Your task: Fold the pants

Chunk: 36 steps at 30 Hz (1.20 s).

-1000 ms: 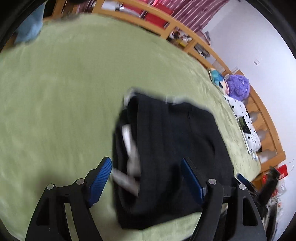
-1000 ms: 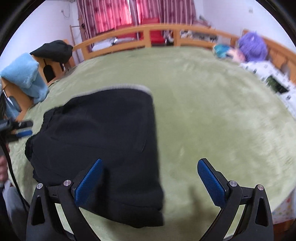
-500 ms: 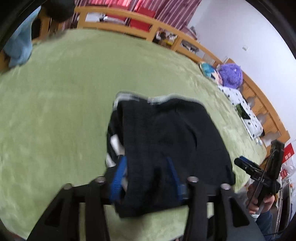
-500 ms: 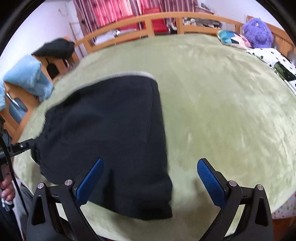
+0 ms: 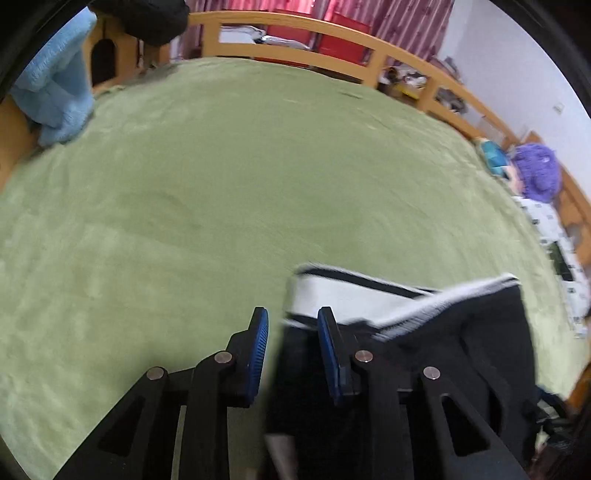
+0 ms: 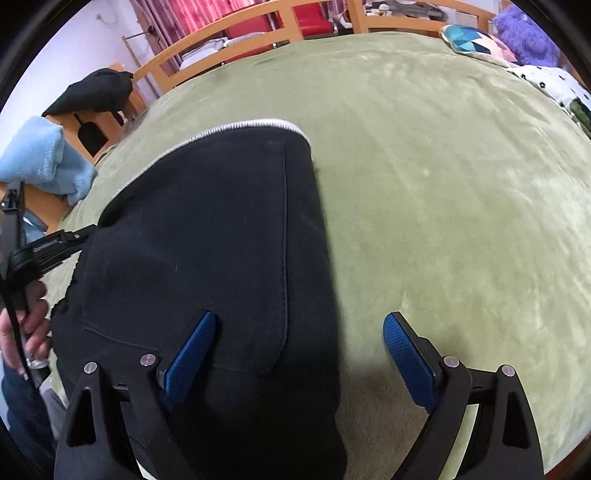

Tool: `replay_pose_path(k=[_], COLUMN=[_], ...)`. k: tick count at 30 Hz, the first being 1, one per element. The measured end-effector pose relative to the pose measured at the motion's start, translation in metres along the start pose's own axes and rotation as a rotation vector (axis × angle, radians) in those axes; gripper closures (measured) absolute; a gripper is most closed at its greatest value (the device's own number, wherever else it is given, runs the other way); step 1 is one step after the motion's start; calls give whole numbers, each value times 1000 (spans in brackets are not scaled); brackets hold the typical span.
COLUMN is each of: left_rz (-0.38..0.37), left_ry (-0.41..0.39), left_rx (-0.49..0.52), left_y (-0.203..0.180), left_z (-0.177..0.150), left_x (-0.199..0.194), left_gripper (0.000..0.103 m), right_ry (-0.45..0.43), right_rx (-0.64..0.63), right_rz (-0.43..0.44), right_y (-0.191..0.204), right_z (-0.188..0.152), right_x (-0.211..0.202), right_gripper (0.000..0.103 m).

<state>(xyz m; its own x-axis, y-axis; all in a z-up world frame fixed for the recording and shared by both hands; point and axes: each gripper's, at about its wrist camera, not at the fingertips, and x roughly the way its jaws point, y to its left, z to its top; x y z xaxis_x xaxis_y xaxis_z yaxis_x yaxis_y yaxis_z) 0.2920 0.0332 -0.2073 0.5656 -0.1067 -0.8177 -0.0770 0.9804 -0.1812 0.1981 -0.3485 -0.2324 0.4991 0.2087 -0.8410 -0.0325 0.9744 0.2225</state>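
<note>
Black pants (image 6: 207, 221) lie folded on the green blanket (image 6: 443, 184), a thin grey-white edge along their far side. In the left wrist view the pants (image 5: 461, 332) fill the lower right, their white striped waistband (image 5: 351, 291) turned up. My left gripper (image 5: 293, 332) stands at the pants' left edge with its jaws narrow and closing. Black cloth sits between them, and I see no pad pressing on it. My right gripper (image 6: 297, 332) hovers wide, its jaws closing slightly. Its left finger is over the pants, its right one over the blanket. The left gripper (image 6: 48, 247) and a hand (image 6: 33, 317) show at the far left of the right wrist view.
A wooden rail (image 5: 332, 33) runs round the bed's far side. A light blue towel (image 5: 55, 96) and a black garment (image 6: 92, 92) lie at the left corner. A purple plush (image 5: 535, 173), a patterned cushion (image 6: 469, 37) and a dotted pillow (image 5: 550, 229) sit at the right.
My left gripper's jaws have narrowed from wide to a small gap and it has shifted to the pants' left edge. My right gripper has come nearer over the pants, its jaws barely narrower.
</note>
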Motion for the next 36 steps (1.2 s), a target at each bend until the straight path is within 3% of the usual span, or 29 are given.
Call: replay_pose_path(k=[1,4,8,11,12,13,14,18,22,25,29,31,34,36], left_rz=[-9,-195,-258,-215,-159,-79,-44,-90,-86,-141,-242,-283,-202,-125], left_ry=[12,1,11,41,35,19,20,62,45,24,26,46,17,-12], left_rx=[-11,-26,91,142,170,196,197,116,106,98,97,108,140,169], left_y=[4,3,-30,-51,-55,-58,-59,-40,-38,-26,-17,-17,-15,-14], left_z=[5,16,15,6,3,2,3,11,10,-7,-43,-72,-111,-128], left_x=[-3,-20,-24,-4,4,12,17,34,17,-22,-59,-69,-70,-68], left_gripper=[79,79,76,76,75,73,73,73,73,68,53,53,52,31], right_ry=[-22,-93,-153,-126,-94,-69,-63,-54,-72,-105,-129,-130,-105,-79], right_rx=[-10,-39,-126,-154,-156,-166,-196,-214,-225,-208,-150,-153,-165,-178], right_rz=[-9,32,69,100,117,105,49,-3,-48,-78,23,30,41,-1], right_y=[0,8,33,45,47,51,55,55,58,57,48,45,41,34], right_z=[6,29,72,88,91,94,96,98,95,85,37,9,-30,-54], right_x=[-6,-17,-5,21,33,44,55,71,65,33,-18,-32,-39,-34], right_gripper=[14,14,16,30,42,45,45,45,45,45,38,37,37,37])
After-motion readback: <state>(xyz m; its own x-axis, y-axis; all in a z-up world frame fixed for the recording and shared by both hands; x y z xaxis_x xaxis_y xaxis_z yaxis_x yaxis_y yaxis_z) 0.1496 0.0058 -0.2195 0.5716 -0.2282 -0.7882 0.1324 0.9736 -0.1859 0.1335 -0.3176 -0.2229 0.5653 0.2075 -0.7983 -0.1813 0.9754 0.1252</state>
